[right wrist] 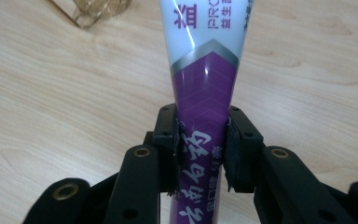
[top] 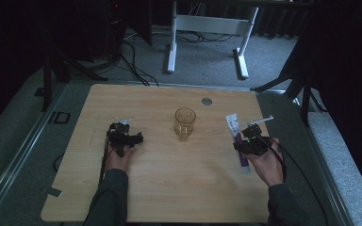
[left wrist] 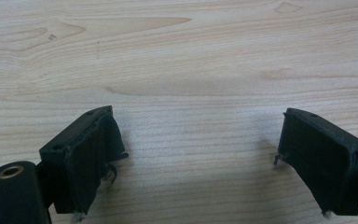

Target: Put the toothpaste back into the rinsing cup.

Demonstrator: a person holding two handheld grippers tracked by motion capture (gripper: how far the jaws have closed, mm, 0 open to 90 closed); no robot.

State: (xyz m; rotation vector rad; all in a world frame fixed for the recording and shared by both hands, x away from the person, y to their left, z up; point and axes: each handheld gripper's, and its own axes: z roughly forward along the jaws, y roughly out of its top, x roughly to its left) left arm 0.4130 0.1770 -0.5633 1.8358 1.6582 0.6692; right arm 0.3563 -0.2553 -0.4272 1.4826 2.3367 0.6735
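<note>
Right tool: pads clamped on both sides of the purple-and-white plastic toothpaste tube, on its purple lower part, white crimped end pointing away from me.
Tube location: lying flat on the light wood-grain tabletop, right side, just right of the clear amber drinking glass; it shows there as under my right tool.
Left tool: jaws spread wide, nothing between them, bare wood below. In the high view it sits left of the glass.
Step, my read: tube grasped, lift comes next, likely toward the glass.
How to do it well: squeeze just enough; the soft body dents and can slip lengthwise. Lift straight, keep the tube level so the long free end doesn't sag or swing into the glass.
Tube: glossy laminate, flattening toward the crimp, slick surface.
Glass: thin, see-through, upright, would tip easily.
Tabletop: matte, smooth, rounded corners, small grey round cap near the far edge.
Pads: black, worn, frayed at the edges.
</note>
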